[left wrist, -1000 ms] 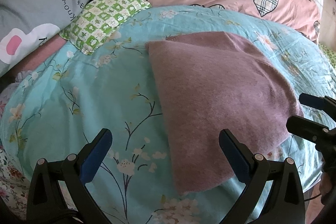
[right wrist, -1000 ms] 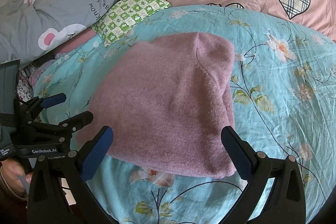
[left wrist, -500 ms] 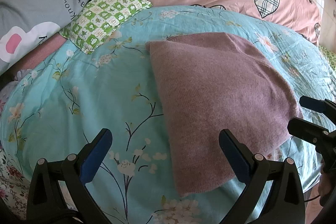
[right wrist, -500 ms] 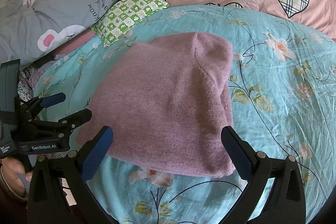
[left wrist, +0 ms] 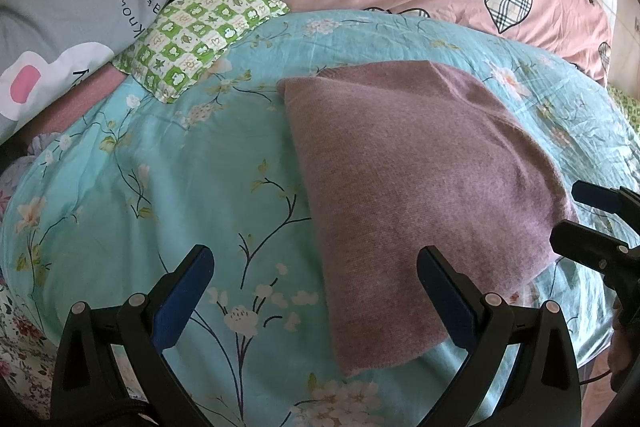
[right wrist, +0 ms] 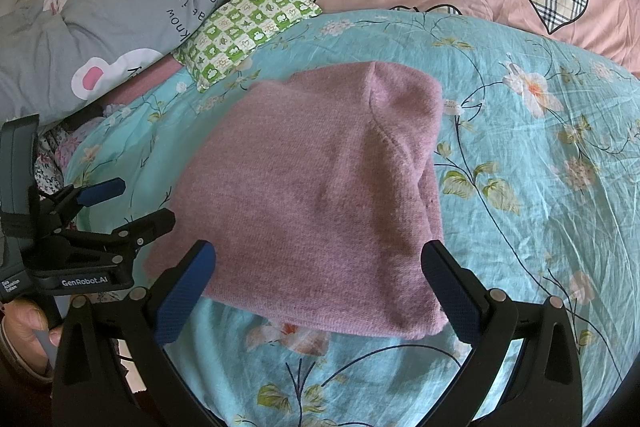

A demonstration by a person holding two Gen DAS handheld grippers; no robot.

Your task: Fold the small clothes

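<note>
folded mauve knit garment point(right wrist: 320, 187) flat on teal floral bed cover point(left wrist: 180, 195), left gripper point(left wrist: 316, 291) spread wide and empty, right gripper point(right wrist: 320, 287) likewise (fingers released), green checked pillow point(right wrist: 244, 27) behind

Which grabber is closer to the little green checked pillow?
Left. The left gripper hovers over the teal quilt, on the green checked pillow's side of the folded mauve knit garment. The right gripper hovers at the garment's near edge.
</note>
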